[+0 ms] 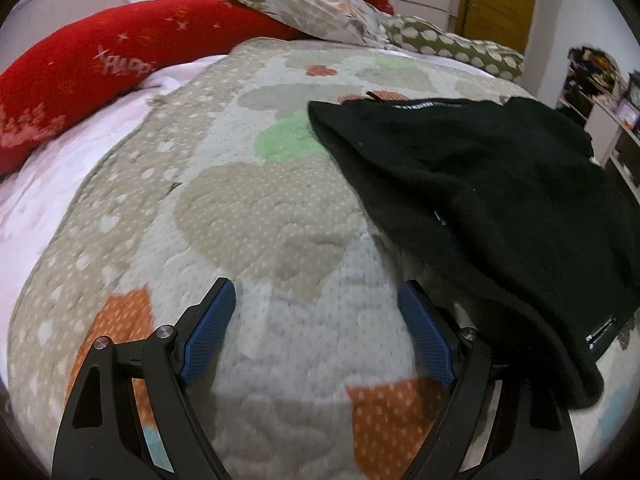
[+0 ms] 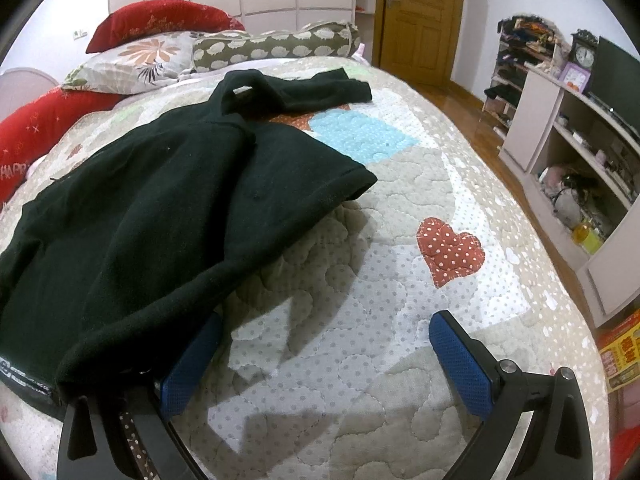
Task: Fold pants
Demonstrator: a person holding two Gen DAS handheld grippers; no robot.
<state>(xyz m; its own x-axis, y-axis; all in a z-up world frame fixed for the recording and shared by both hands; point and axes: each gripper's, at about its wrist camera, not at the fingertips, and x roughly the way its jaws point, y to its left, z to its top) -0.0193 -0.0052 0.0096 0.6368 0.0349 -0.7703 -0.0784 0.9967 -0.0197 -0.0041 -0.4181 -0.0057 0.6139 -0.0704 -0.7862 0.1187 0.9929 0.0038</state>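
Black pants lie in a loose heap on the quilted bed cover. In the left wrist view they fill the right side, and my left gripper stands open over bare quilt to their left, its right finger next to the cloth's edge. From the right wrist camera the pants spread across the left and centre, one leg trailing toward the pillows. My right gripper is open; cloth drapes over its left finger, and nothing lies between the pads.
Red pillows and patterned pillows line the head of the bed. A shelf unit with clutter stands to the right across a wooden floor, and a wooden door is behind. Bare quilt lies right of the pants.
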